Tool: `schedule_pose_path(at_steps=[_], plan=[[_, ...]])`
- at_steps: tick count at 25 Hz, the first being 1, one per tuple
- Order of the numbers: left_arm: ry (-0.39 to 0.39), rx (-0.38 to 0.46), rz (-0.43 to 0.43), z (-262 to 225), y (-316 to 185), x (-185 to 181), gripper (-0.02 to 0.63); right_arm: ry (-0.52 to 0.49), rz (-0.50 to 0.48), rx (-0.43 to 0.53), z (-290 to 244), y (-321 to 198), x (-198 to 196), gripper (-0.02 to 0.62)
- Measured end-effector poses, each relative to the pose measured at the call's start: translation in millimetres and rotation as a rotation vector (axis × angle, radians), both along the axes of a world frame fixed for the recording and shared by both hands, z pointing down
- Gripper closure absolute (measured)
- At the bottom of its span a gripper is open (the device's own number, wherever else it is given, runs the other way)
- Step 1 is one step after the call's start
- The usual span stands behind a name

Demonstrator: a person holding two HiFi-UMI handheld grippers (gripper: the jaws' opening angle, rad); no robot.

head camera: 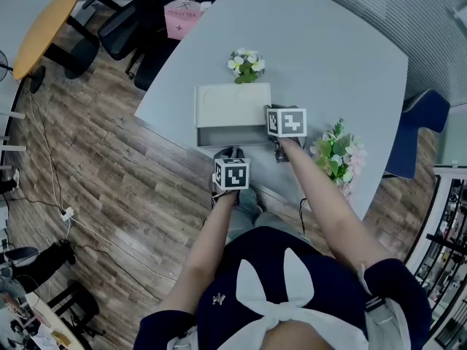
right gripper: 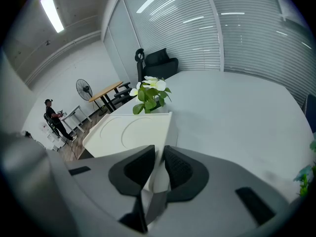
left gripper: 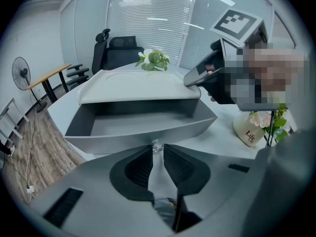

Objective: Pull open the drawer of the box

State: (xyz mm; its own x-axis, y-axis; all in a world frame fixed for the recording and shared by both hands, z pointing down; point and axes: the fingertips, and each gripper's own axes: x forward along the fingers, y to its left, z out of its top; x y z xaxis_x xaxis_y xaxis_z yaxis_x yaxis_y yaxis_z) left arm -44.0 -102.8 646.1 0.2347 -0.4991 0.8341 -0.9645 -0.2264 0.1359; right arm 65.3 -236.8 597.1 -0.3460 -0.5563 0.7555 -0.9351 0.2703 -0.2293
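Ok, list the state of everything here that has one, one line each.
drawer: pulled open, empty.
knob: clamped.
left gripper: shut on the knob.
box: upright, pinched at its near corner.
right gripper: shut on the box.
plant behind the box: upright.

"Life" stands in dark letters on the cream vase (left gripper: pixel 253 133), at four o'clock in the left gripper view. In the head view a pink bag (head camera: pixel 180 17), at eleven o'clock off the counter (head camera: pixel 350 64), carries dark print too small to read.
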Motion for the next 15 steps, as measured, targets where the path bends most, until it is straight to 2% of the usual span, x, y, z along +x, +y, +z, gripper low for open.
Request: schedule_pose_path(at_steps=[15], plan=[[-0.009, 0.001, 0.022, -1.3, 6.8, 0.5, 0.525, 0.010, 0.003, -0.002, -1.1, -0.5, 0.3, 0.526]])
